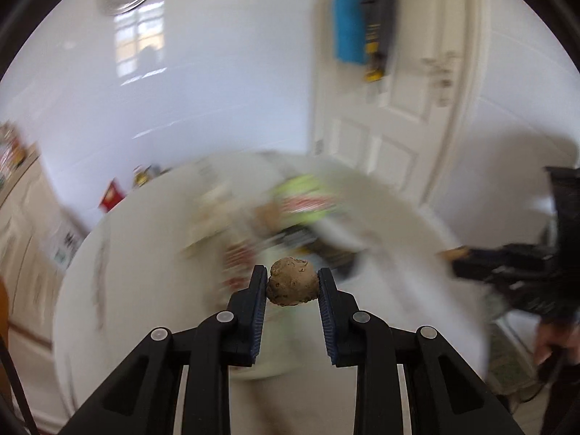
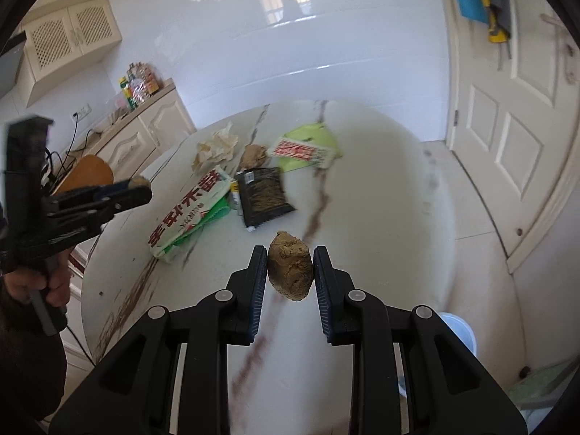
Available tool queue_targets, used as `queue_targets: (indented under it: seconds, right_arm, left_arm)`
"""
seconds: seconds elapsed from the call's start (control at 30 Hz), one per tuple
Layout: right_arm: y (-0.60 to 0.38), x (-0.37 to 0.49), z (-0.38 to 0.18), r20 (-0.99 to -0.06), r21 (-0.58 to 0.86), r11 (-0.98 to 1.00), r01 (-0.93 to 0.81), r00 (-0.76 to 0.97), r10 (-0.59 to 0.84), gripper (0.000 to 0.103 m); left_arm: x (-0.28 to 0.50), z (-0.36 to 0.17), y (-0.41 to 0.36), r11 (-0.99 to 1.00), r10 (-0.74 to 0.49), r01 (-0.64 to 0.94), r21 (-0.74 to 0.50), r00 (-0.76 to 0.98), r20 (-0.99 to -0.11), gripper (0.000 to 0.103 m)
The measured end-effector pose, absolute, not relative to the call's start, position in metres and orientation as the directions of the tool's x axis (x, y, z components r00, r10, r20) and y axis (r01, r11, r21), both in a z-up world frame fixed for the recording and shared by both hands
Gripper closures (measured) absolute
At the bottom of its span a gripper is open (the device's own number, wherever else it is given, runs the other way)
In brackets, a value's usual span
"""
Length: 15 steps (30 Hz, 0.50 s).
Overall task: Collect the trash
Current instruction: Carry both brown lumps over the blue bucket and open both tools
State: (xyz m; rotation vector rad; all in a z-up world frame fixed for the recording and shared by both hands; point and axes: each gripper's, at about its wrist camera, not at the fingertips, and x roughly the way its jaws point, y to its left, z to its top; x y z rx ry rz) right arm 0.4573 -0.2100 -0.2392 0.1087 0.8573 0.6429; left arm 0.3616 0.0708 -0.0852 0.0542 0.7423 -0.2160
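My left gripper (image 1: 293, 282) pinches a brown paper ball (image 1: 293, 282) between its pads, above the near part of the round white table (image 1: 145, 239). My right gripper (image 2: 290, 272) pinches another crumpled brown wad (image 2: 290, 270) over that table, on the near side of the black packet (image 2: 264, 195) and the green-and-white wrappers (image 2: 192, 214).
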Motion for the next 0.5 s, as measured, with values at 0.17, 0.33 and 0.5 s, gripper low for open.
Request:
queue_targets:
  seconds: [0.17,0.33,0.5]
  right_arm:
    - [-0.272,0.434,-0.228,-0.655,0.329,0.848,-0.417,0.546,0.522,0.078]
    - [-0.349,0.414,-0.231,-0.661,0.320,0.892,-0.320,0.600,0.452,0.078]
    - [-0.414,0.406,-0.259,-0.693,0.329,0.921,-0.210,0.609,0.386,0.078]
  left_arm:
    - [0.359,-0.074,-0.039,0.931,-0.296,0.361,-0.043,0.683,-0.668,0.079]
    - [0.368,-0.096,-0.131,0.877,-0.382,0.474,-0.078,0.590,-0.711,0.079]
    - [0.399,-0.136,-0.207,0.851,-0.364,0.522,-0.058,0.507,-0.781,0.079]
